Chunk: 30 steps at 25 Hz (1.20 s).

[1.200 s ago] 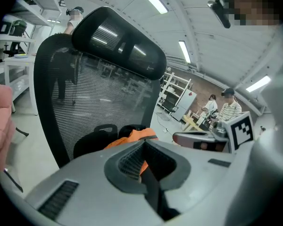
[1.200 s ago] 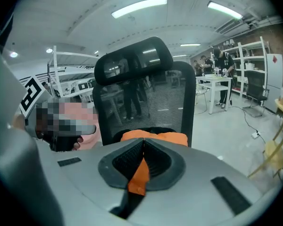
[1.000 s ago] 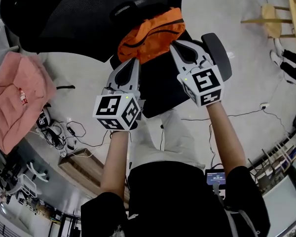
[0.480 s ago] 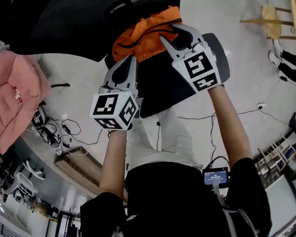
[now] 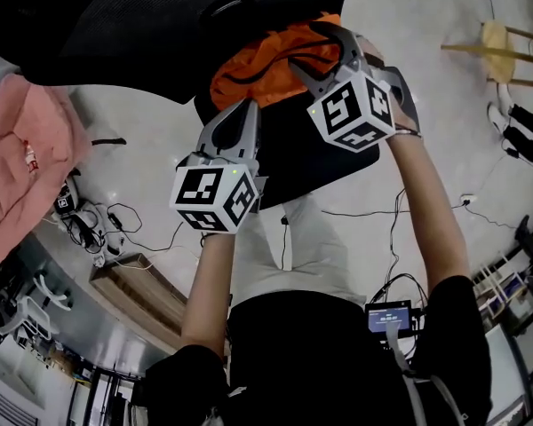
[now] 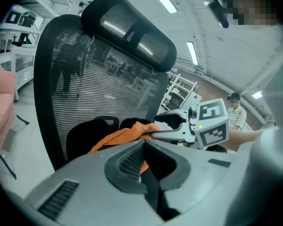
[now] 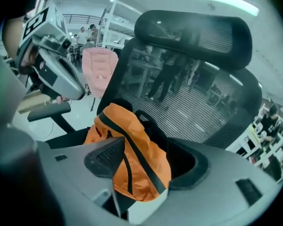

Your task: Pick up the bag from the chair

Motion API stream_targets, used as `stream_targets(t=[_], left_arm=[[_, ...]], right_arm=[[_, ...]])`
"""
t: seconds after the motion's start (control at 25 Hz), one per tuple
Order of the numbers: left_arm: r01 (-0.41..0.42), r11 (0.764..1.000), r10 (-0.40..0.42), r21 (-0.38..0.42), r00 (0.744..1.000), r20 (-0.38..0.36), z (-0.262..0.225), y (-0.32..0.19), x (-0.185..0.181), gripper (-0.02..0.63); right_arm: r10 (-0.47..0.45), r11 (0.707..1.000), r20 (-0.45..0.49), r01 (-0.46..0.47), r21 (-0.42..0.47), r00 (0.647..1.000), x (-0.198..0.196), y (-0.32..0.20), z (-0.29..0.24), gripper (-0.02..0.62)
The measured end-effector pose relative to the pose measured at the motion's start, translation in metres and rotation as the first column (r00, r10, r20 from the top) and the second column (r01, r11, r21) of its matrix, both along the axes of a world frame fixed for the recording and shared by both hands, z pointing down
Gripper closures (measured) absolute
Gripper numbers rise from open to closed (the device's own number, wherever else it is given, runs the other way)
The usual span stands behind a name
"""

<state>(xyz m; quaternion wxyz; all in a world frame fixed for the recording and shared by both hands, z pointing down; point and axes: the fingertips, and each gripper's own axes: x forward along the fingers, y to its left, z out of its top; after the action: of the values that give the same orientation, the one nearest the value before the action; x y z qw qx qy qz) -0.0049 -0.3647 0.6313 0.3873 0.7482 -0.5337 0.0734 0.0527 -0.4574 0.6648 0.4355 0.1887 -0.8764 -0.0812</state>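
A: Where is the bag (image 5: 271, 60) lying?

B: On the chair (image 5: 107, 25), on its dark seat surface (image 5: 302, 153). It's bunched against the foot of the mesh backrest (image 6: 85, 79). It is orange with black trim.

A: And the right tool (image 5: 307, 48)?

B: Right on it. In the right gripper view the bag (image 7: 139, 159) fills the space between its two jaws. They are clenched on the fabric, with a fold pinched low down between them. In the head view that tool sits at the bag's right end.

A: The left tool (image 5: 242, 106)?

B: Its jaws are pressed together. The left gripper view shows only a thin dark seam between them. Its tip points at the bag's near lower edge, just beside it. I cannot tell whether it touches the fabric.

A: How do the two tools stand to each other?

B: Apart. The left one is nearer the person and the right one is farther out, over the bag.

A: Anything else around?

B: A pink cloth (image 5: 22, 167) off to the left, well apart from the chair, and cables (image 5: 93, 233) on the floor.
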Motion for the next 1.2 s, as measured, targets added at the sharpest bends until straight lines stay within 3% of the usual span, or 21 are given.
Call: stream_targets(t=[0.2,0.36,0.56,0.8,0.92,1.2], left_arm=[[0.021,1.000,-0.021,-0.005,1.000,-0.009,0.007,0.001,-0.008,0.598],[0.031,0.999,-0.031,-0.019,0.999,-0.011,0.011,0.004,-0.011,0.598],[0.038,0.999,-0.039,-0.028,0.999,-0.018,0.015,0.007,-0.017,0.598],[0.046,0.998,-0.046,-0.038,0.999,-0.019,0.021,0.010,-0.022,0.598],[0.048,0.998,-0.049,-0.043,0.999,-0.020,0.029,0.012,-0.028,0.598],[0.044,0.998,-0.045,-0.045,0.999,-0.020,0.029,0.011,-0.022,0.598]], right_arm=[[-0.136,0.984,-0.156,0.151,0.091,0.978,-0.012,-0.004,0.021,0.331],[-0.187,0.970,-0.219,0.216,0.114,0.958,-0.018,-0.006,0.036,0.331],[-0.213,0.965,-0.248,0.243,0.097,0.945,-0.025,-0.008,0.046,0.331],[-0.279,0.955,-0.307,0.295,0.007,0.910,-0.021,0.000,0.058,0.327],[-0.290,0.948,-0.338,0.316,0.023,0.895,-0.025,0.001,0.069,0.324],[-0.265,0.947,-0.354,0.312,0.080,0.897,-0.022,-0.006,0.069,0.325]])
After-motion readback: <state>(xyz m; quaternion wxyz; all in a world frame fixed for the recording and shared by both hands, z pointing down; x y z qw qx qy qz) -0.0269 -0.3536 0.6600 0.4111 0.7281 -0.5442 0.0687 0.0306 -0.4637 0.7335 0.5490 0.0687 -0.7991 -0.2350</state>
